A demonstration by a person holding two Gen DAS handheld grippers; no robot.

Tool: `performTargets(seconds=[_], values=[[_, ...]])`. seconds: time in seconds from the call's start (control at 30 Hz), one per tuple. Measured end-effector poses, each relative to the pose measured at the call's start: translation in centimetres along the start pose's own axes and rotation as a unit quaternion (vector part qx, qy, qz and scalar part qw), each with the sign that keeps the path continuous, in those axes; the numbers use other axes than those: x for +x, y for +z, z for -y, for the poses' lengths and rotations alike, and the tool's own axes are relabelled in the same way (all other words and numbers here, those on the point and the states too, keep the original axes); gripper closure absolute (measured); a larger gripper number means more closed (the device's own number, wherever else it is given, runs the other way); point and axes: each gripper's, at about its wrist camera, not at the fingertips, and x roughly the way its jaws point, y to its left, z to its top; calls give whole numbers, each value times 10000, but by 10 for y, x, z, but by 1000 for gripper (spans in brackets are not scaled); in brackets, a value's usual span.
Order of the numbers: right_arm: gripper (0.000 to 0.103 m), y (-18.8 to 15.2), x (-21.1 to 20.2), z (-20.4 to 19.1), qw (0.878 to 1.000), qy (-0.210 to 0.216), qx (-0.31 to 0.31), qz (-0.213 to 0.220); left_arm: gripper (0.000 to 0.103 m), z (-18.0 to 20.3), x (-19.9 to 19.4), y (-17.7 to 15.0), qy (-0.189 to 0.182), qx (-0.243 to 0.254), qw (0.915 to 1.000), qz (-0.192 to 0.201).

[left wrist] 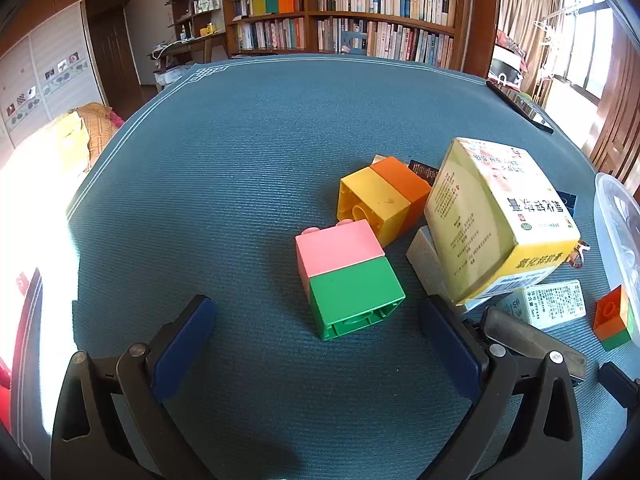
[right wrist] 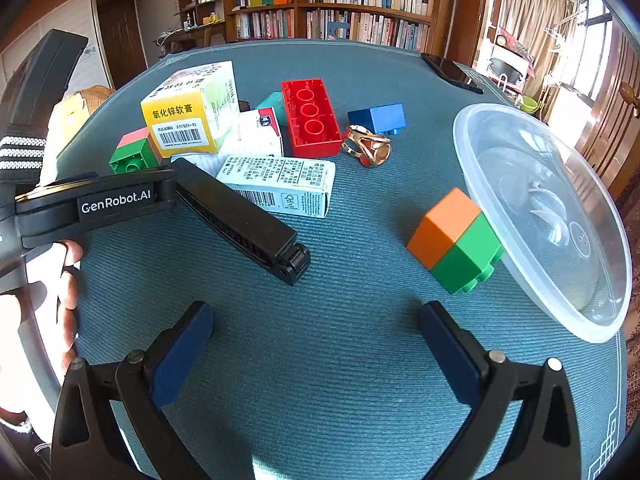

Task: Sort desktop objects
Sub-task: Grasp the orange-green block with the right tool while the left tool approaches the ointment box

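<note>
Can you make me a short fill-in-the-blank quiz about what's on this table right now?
1. The pink plastic brick is joined to a ____ one.
2. The long red plastic brick shows ____ round sockets.
3. The clear plastic bowl touches the orange-and-____ block.
4. Both pairs of fingers stand ____.

Missing: green; three; green; open

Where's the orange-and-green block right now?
In the right wrist view the orange-and-green block lies right of centre on the teal mat, against the rim of the clear plastic lid.
</note>
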Motion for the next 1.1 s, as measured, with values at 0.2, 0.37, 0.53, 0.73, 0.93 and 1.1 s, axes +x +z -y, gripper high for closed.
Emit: performTargets(seconds=[0.2, 0.37, 0.53, 0.73, 0.93, 1.1], values=[[0, -1, 0, 0, 10000, -4, -1, -1, 0, -4, 2, 0, 13, -7, 10000, 0], [0, -2, -2, 4, 9998, 164, -70, -24, 0, -8, 4, -1, -3, -17, 10000, -1], [0, -8, -8, 19, 9992, 396, 73, 26, 0, -6, -2, -2, -11, -19, 10000, 5], [0, -8, -12, 45, 9931, 932, 672, 246, 0, -5, -2, -3, -33, -8, 10000, 5], [13, -7, -18, 58, 9872, 944, 1226, 385, 0, -5, -2, -3, -30, -7, 10000, 6], [27, 2, -15, 74, 9804, 814, 1720, 510, 0, -4, -2, -3, -27, -5, 10000, 5]])
